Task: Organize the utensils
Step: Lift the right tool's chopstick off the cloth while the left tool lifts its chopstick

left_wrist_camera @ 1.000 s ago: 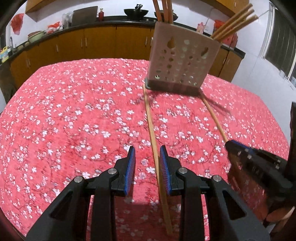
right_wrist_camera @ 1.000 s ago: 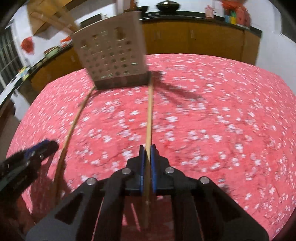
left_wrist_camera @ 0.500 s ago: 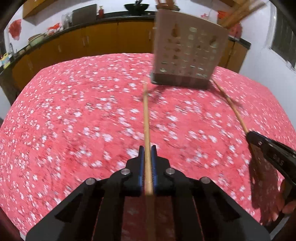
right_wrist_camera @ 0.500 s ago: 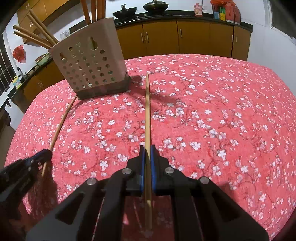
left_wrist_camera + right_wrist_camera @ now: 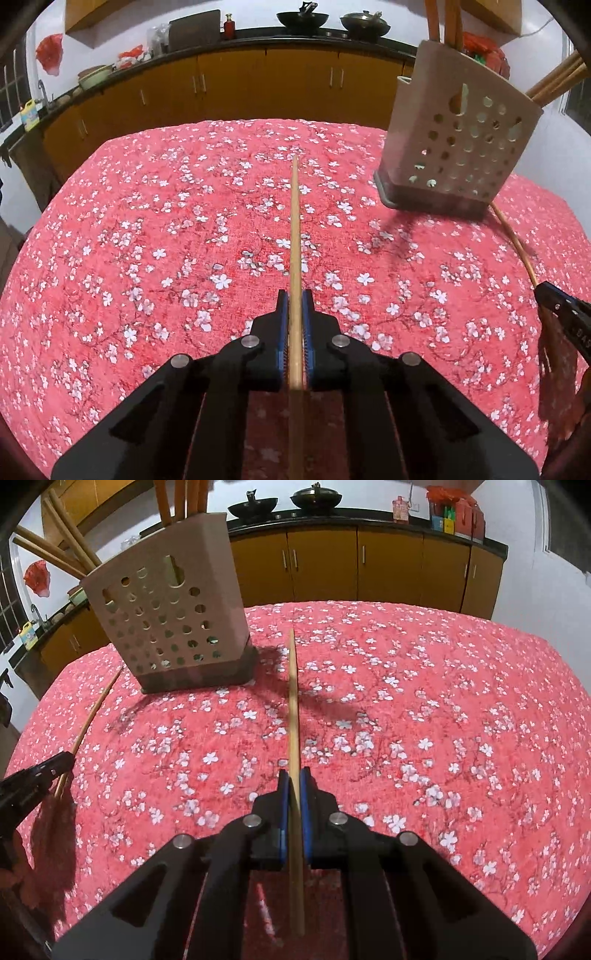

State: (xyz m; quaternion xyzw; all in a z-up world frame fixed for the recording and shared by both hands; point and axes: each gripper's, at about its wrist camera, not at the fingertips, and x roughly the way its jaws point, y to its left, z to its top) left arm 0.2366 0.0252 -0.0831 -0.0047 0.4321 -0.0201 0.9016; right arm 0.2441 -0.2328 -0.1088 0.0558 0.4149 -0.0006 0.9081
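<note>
Two held chopsticks, one perforated holder, two tools, two woks.

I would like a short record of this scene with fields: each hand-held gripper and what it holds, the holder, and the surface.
left hand-held gripper: shut on a wooden chopstick, which points forward over the cloth
right hand-held gripper: shut on a second chopstick, its far tip near the holder's base
holder: beige perforated utensil holder, upright on the table, several chopsticks already standing in it
surface: table with a red floral cloth
background: kitchen cabinets, pans on the counter
</note>
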